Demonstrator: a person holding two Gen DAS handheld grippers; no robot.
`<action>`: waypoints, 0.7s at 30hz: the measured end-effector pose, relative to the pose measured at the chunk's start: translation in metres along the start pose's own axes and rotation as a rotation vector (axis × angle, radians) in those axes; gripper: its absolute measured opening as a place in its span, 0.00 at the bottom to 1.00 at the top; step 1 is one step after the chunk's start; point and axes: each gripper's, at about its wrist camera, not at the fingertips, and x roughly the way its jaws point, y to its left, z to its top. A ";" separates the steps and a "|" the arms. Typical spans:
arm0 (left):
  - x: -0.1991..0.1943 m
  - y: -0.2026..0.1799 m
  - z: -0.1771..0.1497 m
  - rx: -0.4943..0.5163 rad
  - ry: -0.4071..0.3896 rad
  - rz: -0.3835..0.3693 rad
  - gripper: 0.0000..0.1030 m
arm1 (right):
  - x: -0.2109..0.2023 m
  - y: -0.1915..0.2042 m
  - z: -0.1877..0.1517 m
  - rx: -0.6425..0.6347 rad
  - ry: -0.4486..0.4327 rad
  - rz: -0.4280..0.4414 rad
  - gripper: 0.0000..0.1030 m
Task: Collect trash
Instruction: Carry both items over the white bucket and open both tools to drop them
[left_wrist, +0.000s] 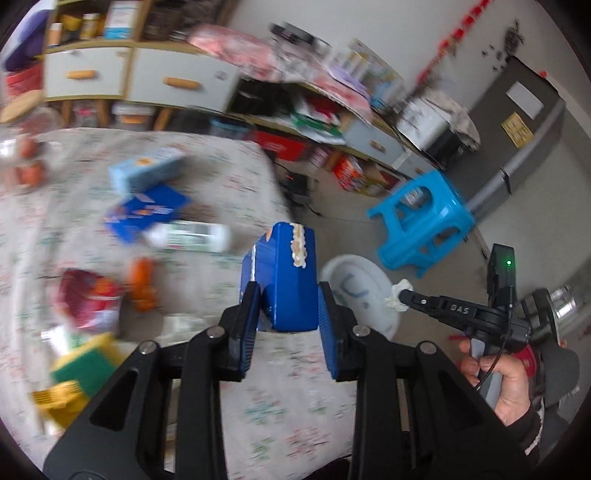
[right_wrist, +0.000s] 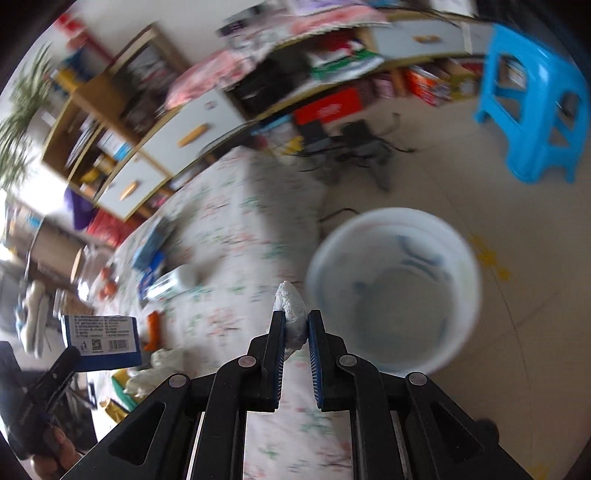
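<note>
My left gripper is shut on a blue carton with a torn top flap, held above the table's edge. The same blue carton shows at the lower left of the right wrist view. My right gripper is shut on a crumpled white tissue, just left of the white bin that stands on the floor. In the left wrist view the right gripper holds the tissue over the white bin. A hand grips its handle.
The table with a patterned cloth carries more litter: a light blue box, a dark blue packet, a white tube, a red wrapper, a yellow-green sponge. A blue stool stands on the floor beyond the bin.
</note>
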 end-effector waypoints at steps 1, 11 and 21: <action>0.013 -0.011 0.002 0.016 0.018 -0.017 0.32 | -0.002 -0.012 0.001 0.020 -0.001 -0.012 0.13; 0.104 -0.076 0.000 0.064 0.154 -0.146 0.32 | -0.011 -0.085 0.003 0.123 0.018 -0.048 0.13; 0.137 -0.095 -0.006 0.133 0.220 -0.095 0.62 | -0.020 -0.105 -0.002 0.135 0.021 -0.052 0.13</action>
